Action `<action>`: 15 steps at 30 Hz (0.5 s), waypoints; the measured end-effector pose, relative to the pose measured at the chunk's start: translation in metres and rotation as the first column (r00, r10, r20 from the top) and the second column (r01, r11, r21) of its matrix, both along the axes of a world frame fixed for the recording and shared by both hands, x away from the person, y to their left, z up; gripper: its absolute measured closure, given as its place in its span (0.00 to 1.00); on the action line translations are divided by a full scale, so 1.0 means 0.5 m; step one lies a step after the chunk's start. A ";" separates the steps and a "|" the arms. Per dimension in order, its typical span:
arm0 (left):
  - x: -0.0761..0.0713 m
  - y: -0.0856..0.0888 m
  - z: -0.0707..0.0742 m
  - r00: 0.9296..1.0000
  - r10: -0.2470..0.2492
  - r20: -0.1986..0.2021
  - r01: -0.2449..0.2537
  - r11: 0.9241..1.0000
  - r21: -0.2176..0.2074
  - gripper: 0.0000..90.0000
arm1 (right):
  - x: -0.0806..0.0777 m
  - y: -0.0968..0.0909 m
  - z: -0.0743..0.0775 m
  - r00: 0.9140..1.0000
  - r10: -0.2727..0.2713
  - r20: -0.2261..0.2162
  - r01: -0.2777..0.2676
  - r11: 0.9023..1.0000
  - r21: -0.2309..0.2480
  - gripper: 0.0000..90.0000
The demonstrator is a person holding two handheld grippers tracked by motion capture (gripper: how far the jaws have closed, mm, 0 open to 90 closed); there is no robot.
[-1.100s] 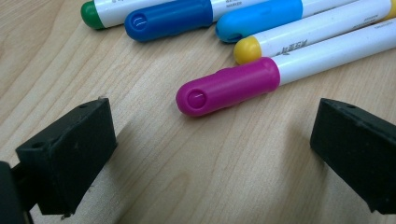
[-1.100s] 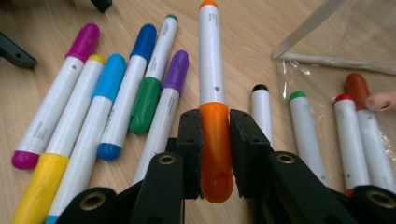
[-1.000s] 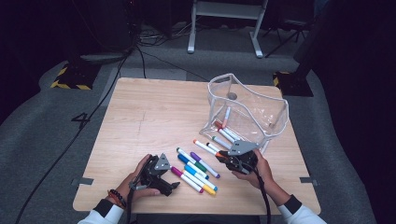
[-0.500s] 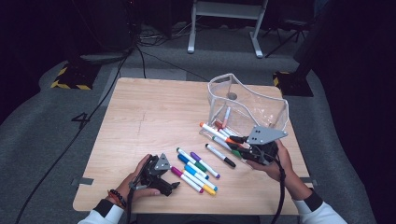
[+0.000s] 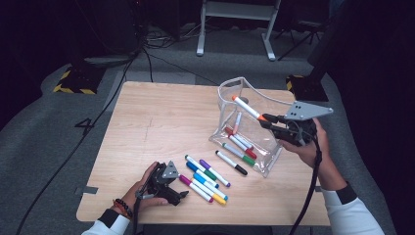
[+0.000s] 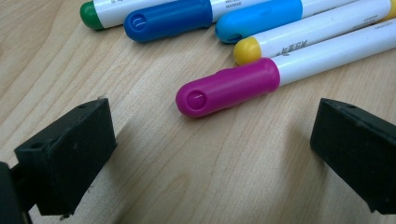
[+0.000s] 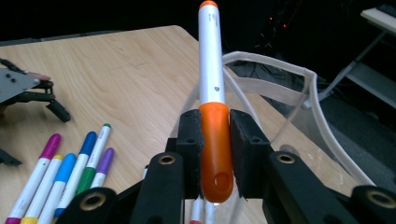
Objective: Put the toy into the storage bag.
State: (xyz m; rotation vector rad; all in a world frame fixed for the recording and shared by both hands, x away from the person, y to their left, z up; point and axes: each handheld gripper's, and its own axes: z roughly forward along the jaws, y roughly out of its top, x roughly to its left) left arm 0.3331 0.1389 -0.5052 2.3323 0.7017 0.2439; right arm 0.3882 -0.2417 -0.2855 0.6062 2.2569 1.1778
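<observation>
My right gripper (image 5: 272, 121) is shut on the orange cap of a white marker (image 5: 246, 108) and holds it in the air over the open top of a clear plastic pouch (image 5: 270, 148). In the right gripper view the pads (image 7: 190, 135) squeeze the orange marker (image 7: 212, 70), which points out past the pouch rim (image 7: 299, 77). A few markers lie inside the pouch, among them a green one (image 5: 241, 153). My left gripper (image 5: 177, 194) rests open on the table beside a row of markers (image 5: 205, 177). A magenta marker (image 6: 229, 86) lies just ahead of the wide jaws.
A black-capped marker (image 5: 233, 163) lies on the wooden table (image 5: 161, 122) between the row and the pouch. The left gripper (image 7: 28, 91) also appears far off in the right gripper view. Cables and a metal stand (image 5: 235, 24) sit on the grey floor beyond the table.
My right gripper has risen from the table beside the pouch and moved right, carrying the orange marker up over the pouch. The left gripper has stayed put.
</observation>
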 end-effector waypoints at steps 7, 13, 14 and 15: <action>0.000 0.000 0.000 1.000 0.000 0.000 0.000 1.000 0.000 0.00 | 0.068 -0.031 -0.018 0.995 -0.066 -0.071 0.065 0.998 -0.026 0.84; 0.000 0.000 0.000 1.000 -0.001 0.000 0.001 1.000 0.000 0.00 | 0.113 -0.047 -0.046 0.981 -0.118 -0.152 0.106 0.991 -0.081 0.84; 0.000 0.000 0.000 1.000 -0.001 0.000 0.001 1.000 0.000 0.00 | 0.120 -0.049 -0.051 0.976 -0.132 -0.171 0.117 0.989 -0.095 0.83; 0.000 0.000 0.000 1.000 -0.001 0.000 0.001 1.000 0.000 0.00 | 0.124 -0.050 -0.053 0.974 -0.141 -0.179 0.124 0.987 -0.105 0.84</action>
